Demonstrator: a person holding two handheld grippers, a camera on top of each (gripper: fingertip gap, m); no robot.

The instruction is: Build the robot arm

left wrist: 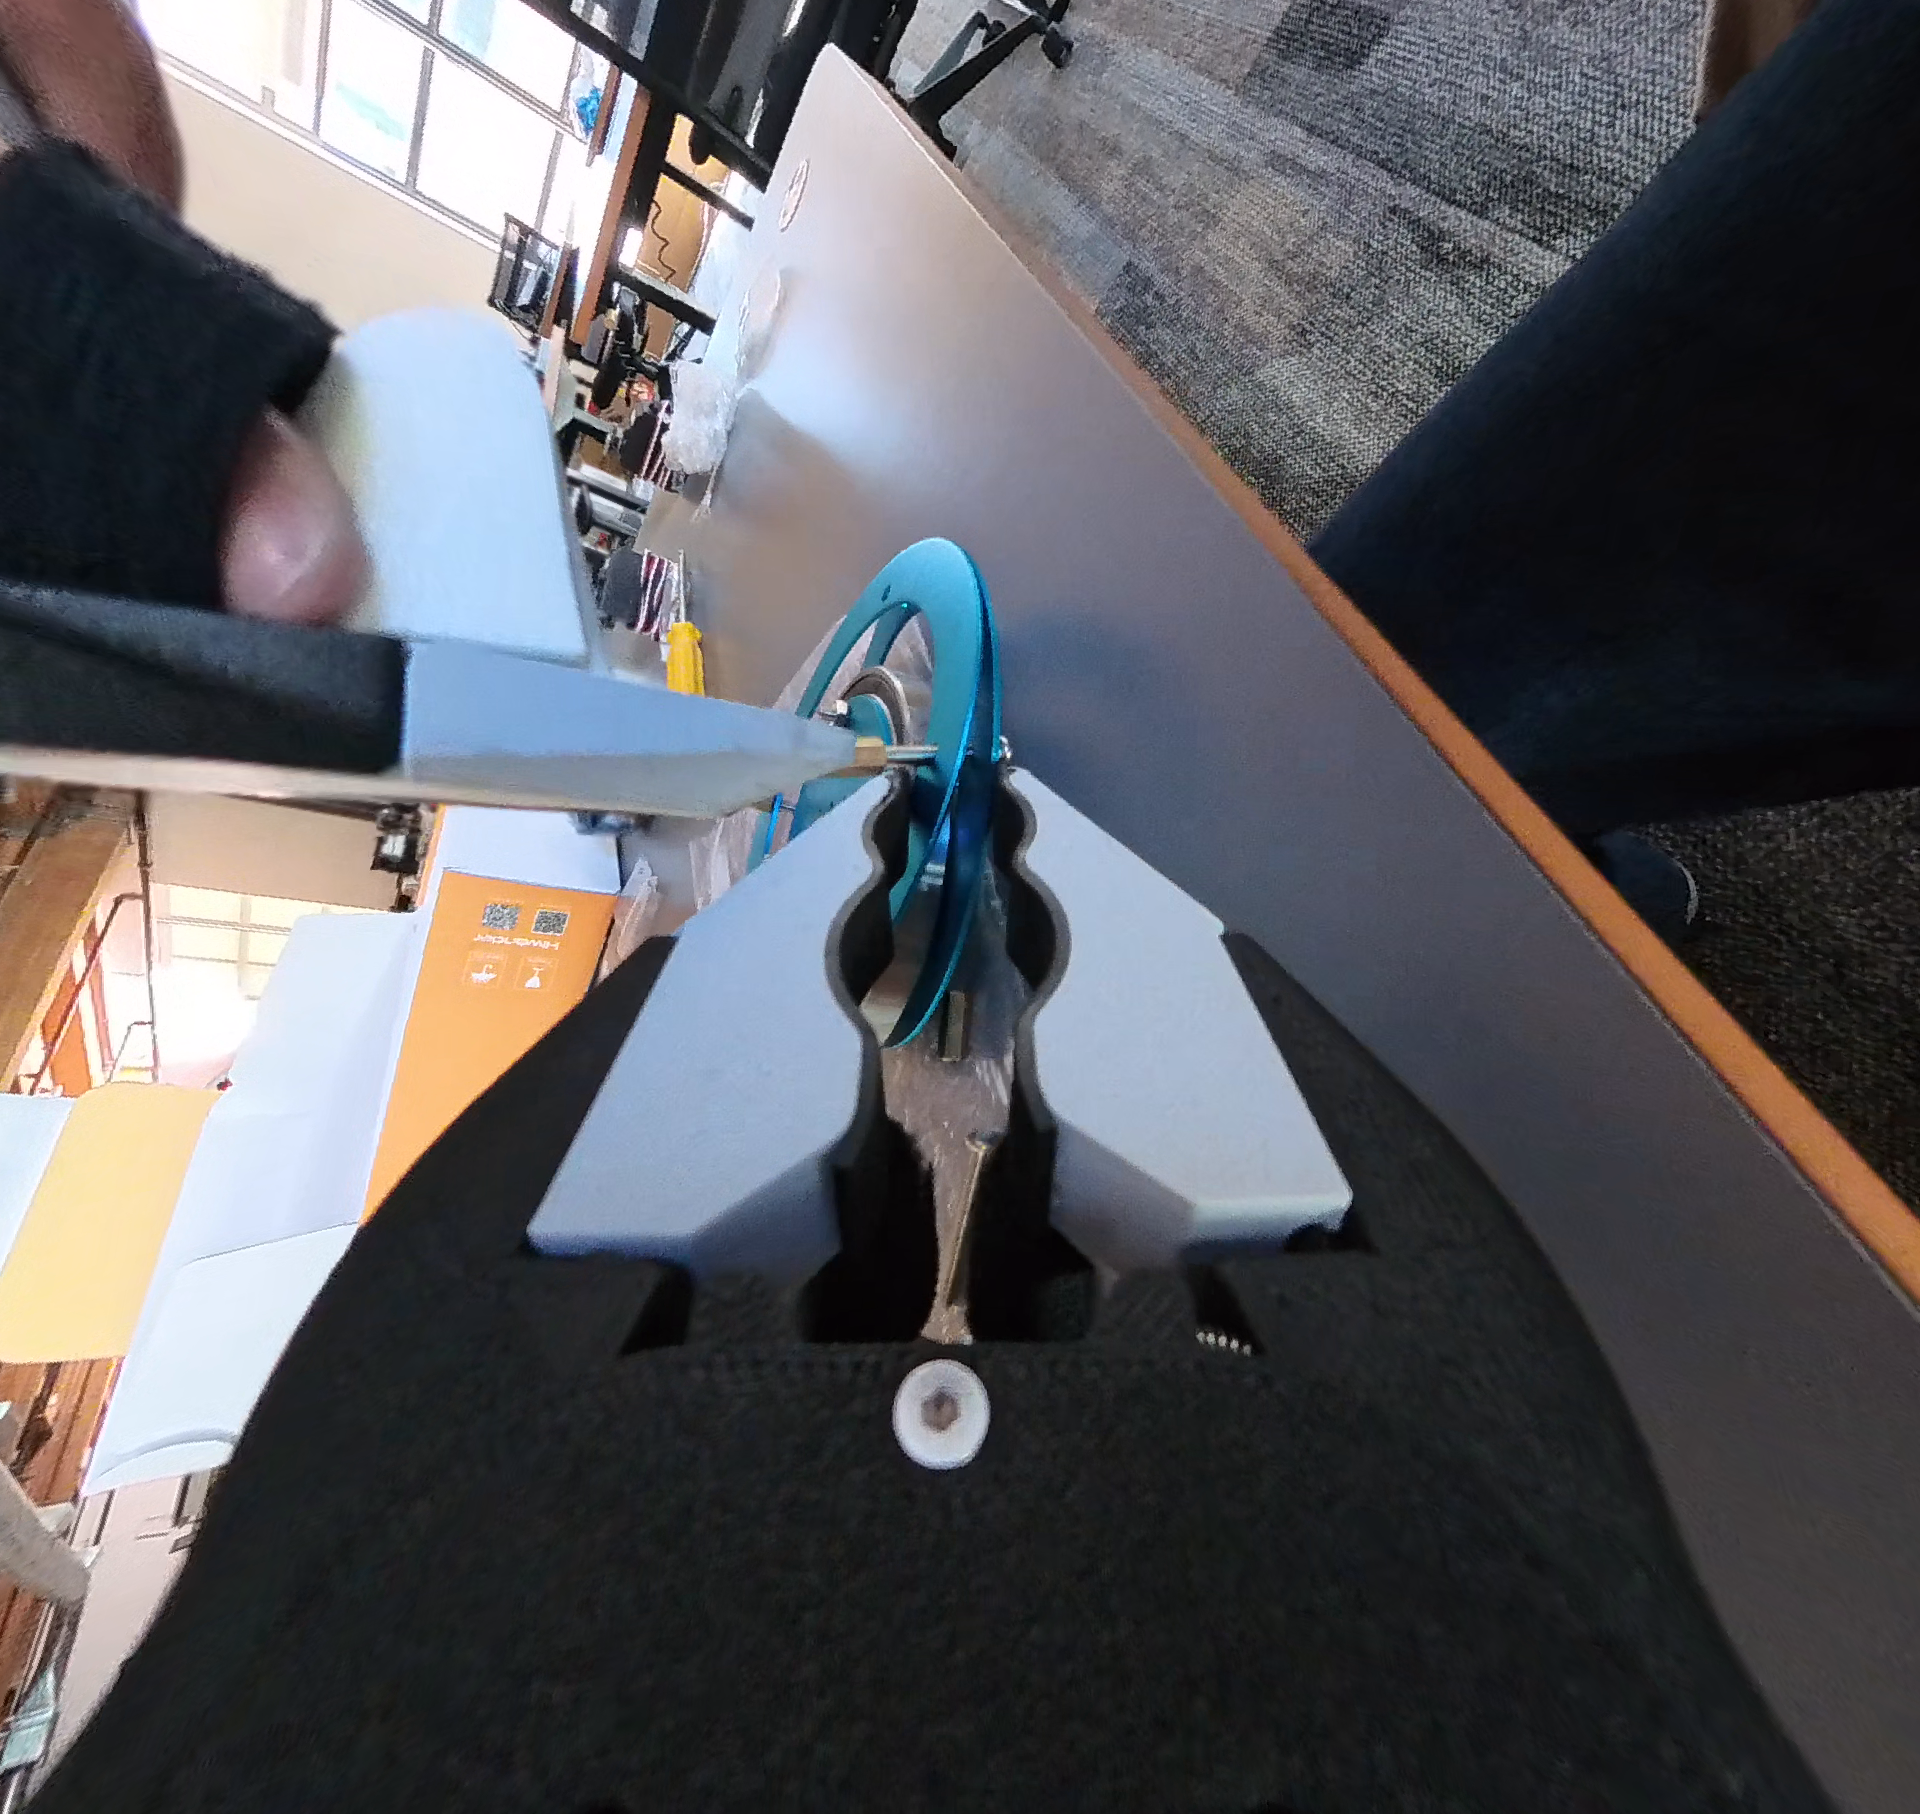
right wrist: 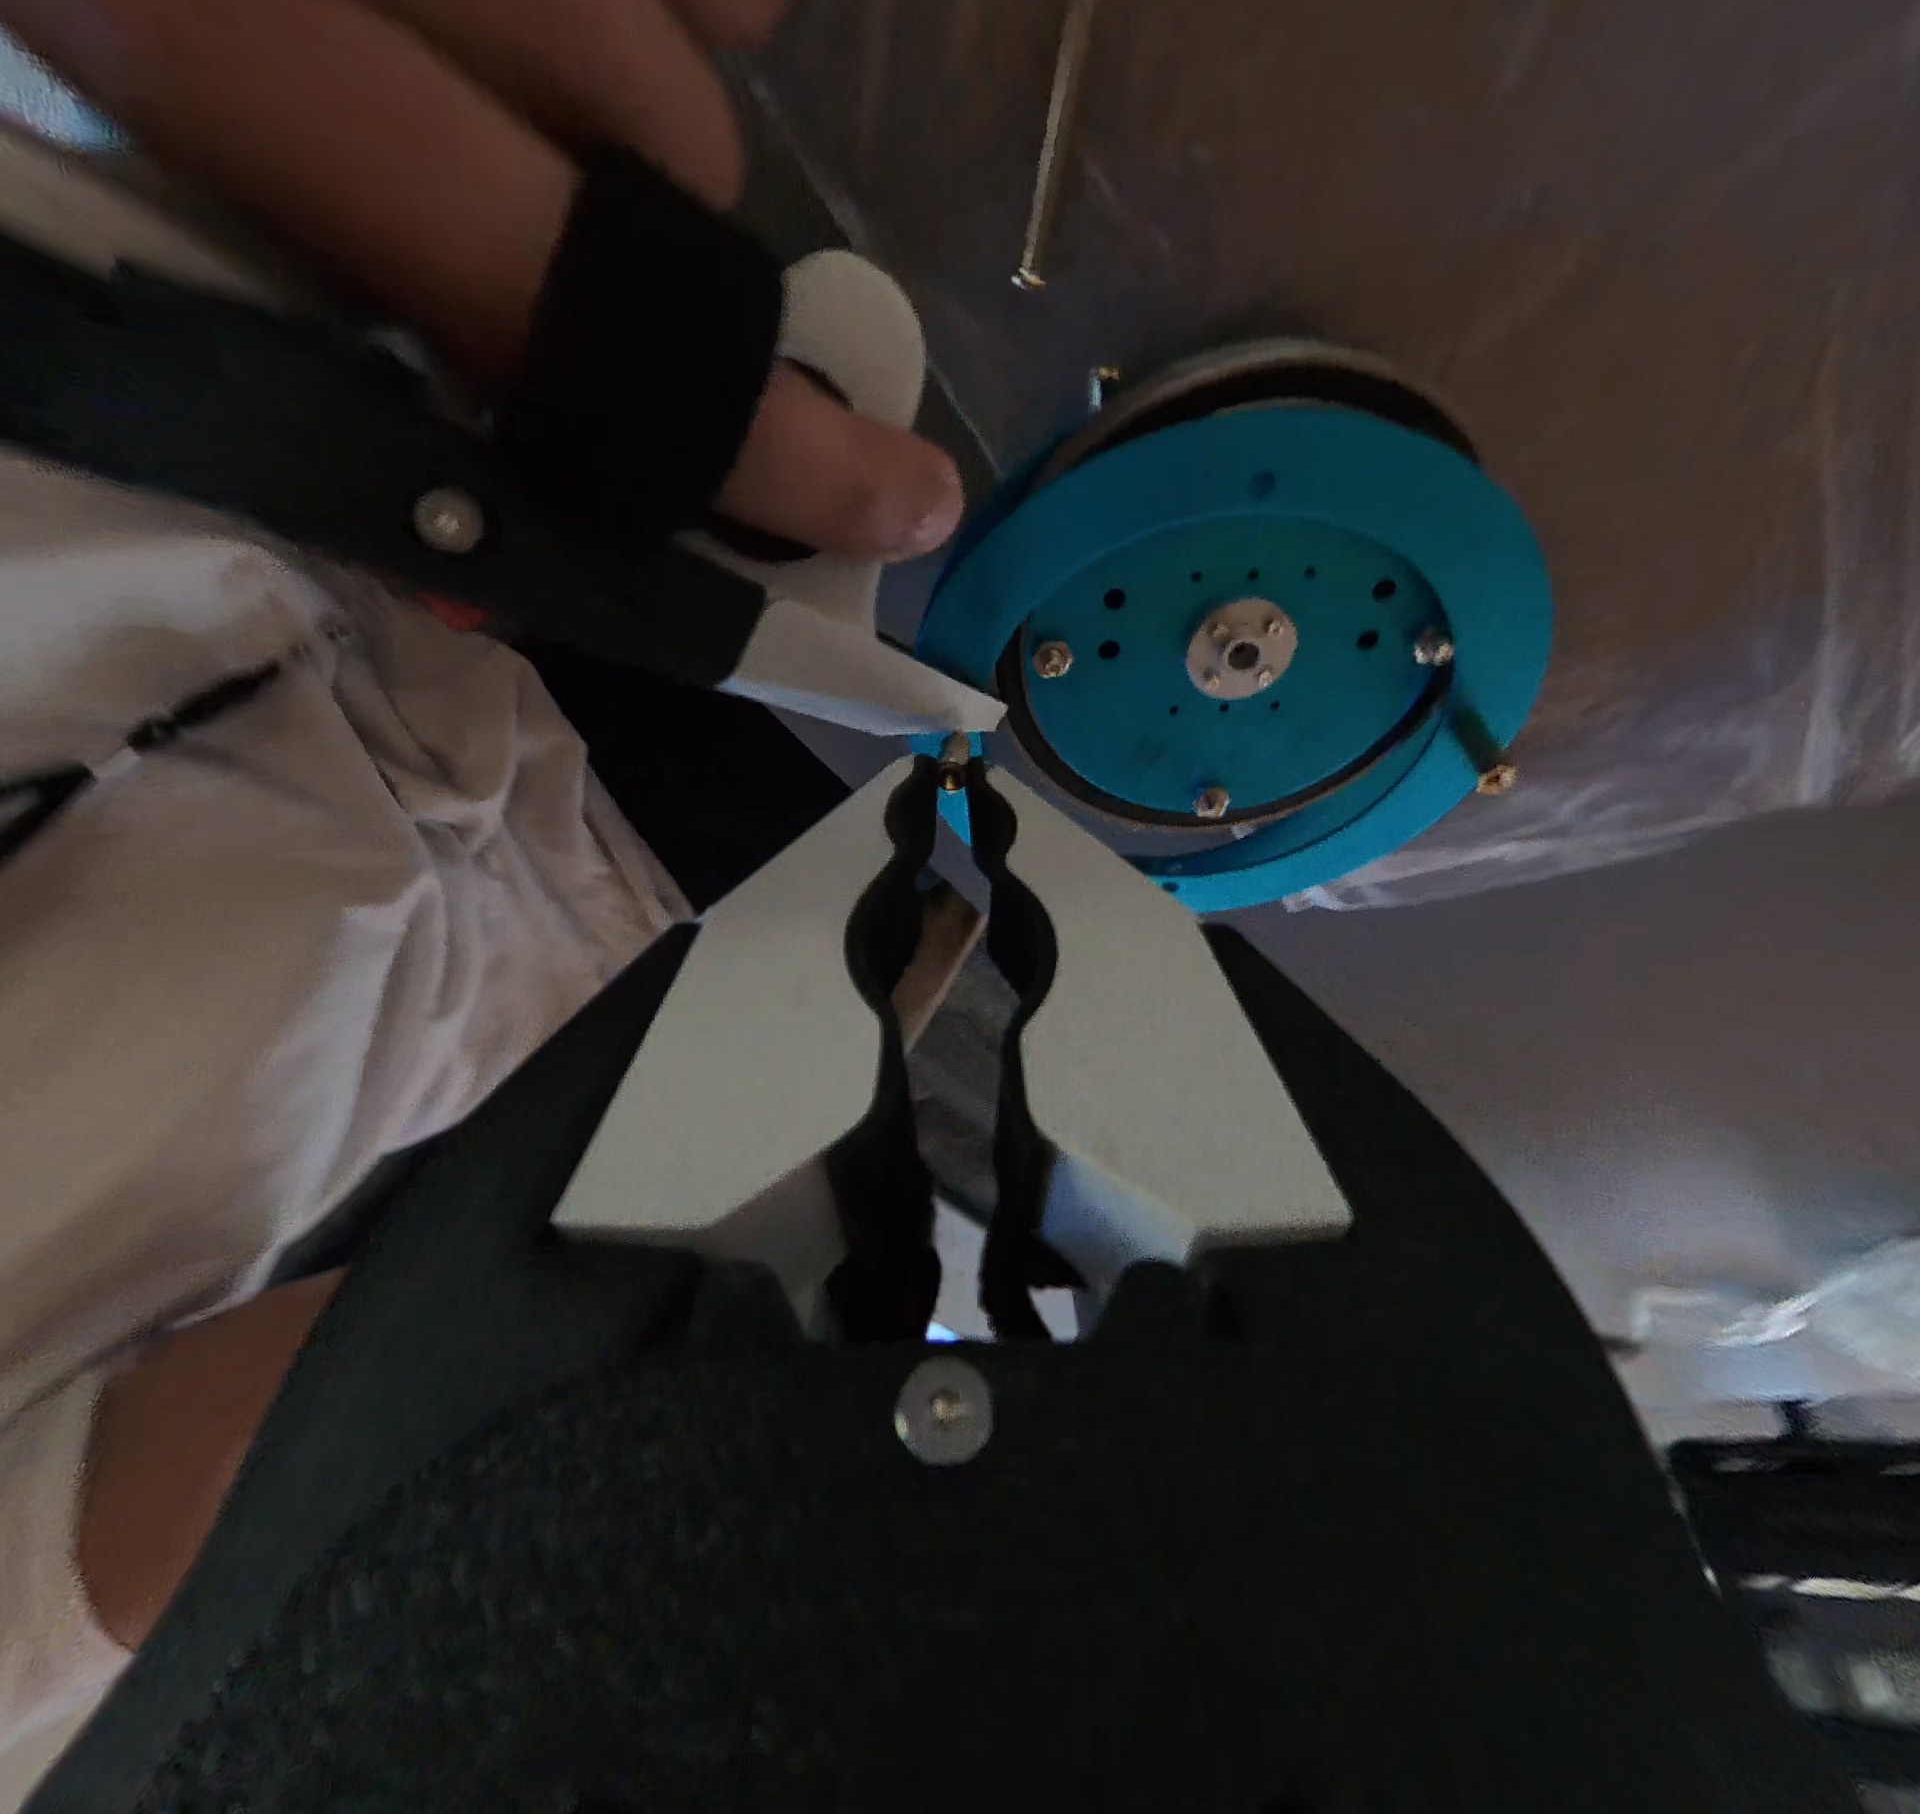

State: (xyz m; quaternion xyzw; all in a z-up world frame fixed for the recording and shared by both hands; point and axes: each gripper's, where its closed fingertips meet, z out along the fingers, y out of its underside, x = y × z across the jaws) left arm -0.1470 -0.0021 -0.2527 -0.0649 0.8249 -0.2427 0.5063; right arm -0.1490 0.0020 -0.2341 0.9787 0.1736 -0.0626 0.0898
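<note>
Inspecting the matte grey table point(left wrist: 1299, 684) first, we find a round blue metal disc assembly point(right wrist: 1236, 663), drilled and studded with screws, held on edge above it. The left gripper point(left wrist: 940, 793) is clenched on its thin rim. The right gripper point(right wrist: 951, 777) pinches a small brass standoff point(right wrist: 954, 752) against that rim.

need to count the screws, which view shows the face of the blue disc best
The right wrist view: the blue disc faces the camera, with holes, screws and hub visible. The left wrist view shows the blue disc edge-on between the left gripper's fingers.
</note>
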